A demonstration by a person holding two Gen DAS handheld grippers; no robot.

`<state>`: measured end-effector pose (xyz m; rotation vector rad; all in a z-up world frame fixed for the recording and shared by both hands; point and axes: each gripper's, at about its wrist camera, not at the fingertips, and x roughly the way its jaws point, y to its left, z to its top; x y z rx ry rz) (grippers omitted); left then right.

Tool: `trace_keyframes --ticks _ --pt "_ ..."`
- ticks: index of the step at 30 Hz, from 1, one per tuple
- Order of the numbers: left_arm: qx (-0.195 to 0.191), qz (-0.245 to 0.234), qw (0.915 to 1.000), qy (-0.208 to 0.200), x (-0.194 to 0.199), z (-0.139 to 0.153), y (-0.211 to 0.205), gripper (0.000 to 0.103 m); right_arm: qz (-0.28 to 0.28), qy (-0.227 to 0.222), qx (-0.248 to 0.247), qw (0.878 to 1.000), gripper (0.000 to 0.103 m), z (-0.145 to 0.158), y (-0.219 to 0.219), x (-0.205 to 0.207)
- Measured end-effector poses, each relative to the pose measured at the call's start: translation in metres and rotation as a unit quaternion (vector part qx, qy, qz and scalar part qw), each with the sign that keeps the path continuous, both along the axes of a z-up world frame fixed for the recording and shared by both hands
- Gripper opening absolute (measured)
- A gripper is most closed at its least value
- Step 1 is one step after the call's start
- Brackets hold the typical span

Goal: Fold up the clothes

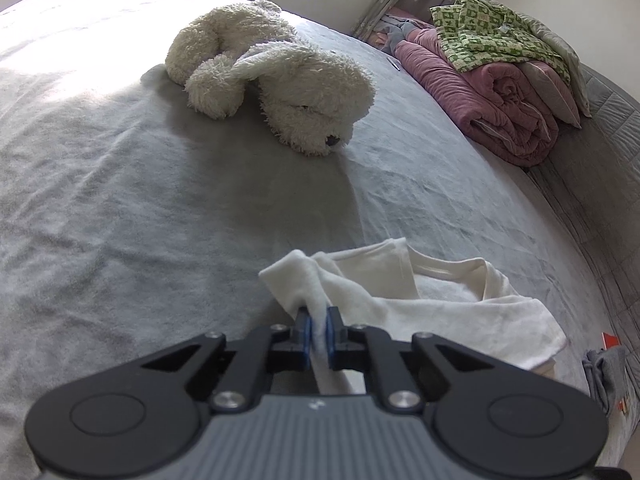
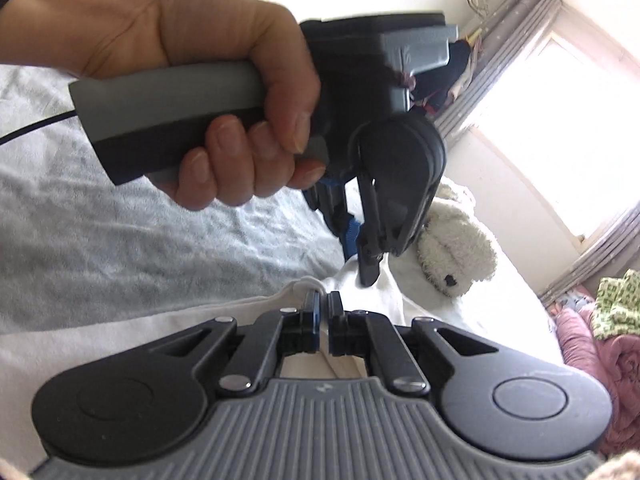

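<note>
A cream white garment (image 1: 448, 312) lies partly bunched on the grey bedspread (image 1: 140, 200). My left gripper (image 1: 319, 322) is shut on a bunched edge of it, the cloth running between the blue pads. In the right wrist view the same garment (image 2: 372, 292) lies below the left gripper (image 2: 366, 268), which a hand holds pointing down onto the cloth. My right gripper (image 2: 323, 312) is nearly closed on a thin hem of the garment; the pinch itself is hard to see.
A white plush dog (image 1: 276, 76) lies on the bed beyond the garment, also in the right wrist view (image 2: 456, 248). A rolled pink quilt (image 1: 488, 96) with a green patterned garment (image 1: 492, 36) on top sits at the far right. Curtains and a window (image 2: 560, 120) are behind.
</note>
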<state>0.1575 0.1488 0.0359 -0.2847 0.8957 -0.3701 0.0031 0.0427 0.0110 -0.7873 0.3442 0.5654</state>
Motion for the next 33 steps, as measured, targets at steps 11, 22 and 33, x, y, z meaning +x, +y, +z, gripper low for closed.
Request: trace_keyframes --ticks 11,22,33 --pt "0.059 0.015 0.9968 -0.052 -0.016 0.029 0.003 0.01 -0.091 0.104 0.183 0.973 0.012 0.047 -0.098 0.012" --pt "0.108 -0.094 0.9851 -0.096 -0.056 0.016 -0.061 0.005 -0.276 0.142 0.273 0.911 0.012 0.02 -0.251 0.053" --pt "0.133 -0.109 0.9824 -0.072 -0.069 -0.005 -0.062 0.004 -0.285 0.205 0.283 0.893 0.012 0.02 -0.278 0.058"
